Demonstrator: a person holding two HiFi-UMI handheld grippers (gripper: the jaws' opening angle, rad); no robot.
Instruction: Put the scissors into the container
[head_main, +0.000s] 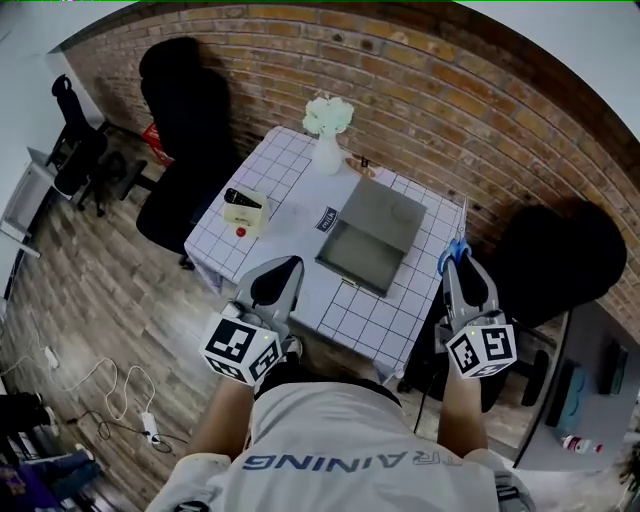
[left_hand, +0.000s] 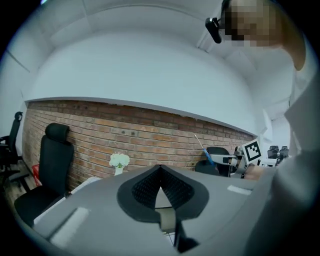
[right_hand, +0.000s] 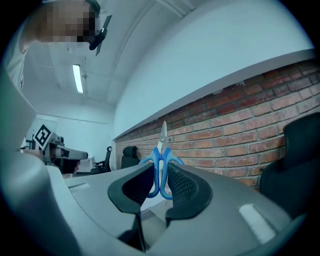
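The scissors (head_main: 455, 250) have blue handles, and my right gripper (head_main: 462, 262) is shut on them over the table's right edge. In the right gripper view the blue handles (right_hand: 161, 160) sit pinched between the two jaws with the metal blades pointing up and away. The container (head_main: 385, 215) is a flat grey box lying open in the middle of the white grid tablecloth, to the left of the scissors. My left gripper (head_main: 283, 265) hovers over the table's near edge, shut with nothing in it; its jaw tips meet (left_hand: 160, 169).
A white vase of flowers (head_main: 327, 130) stands at the table's far side. A small box (head_main: 243, 208), a red bit (head_main: 240, 232) and a dark card (head_main: 327, 220) lie left of the container. Black chairs (head_main: 185, 130) flank the table; cables (head_main: 100, 400) lie on the floor.
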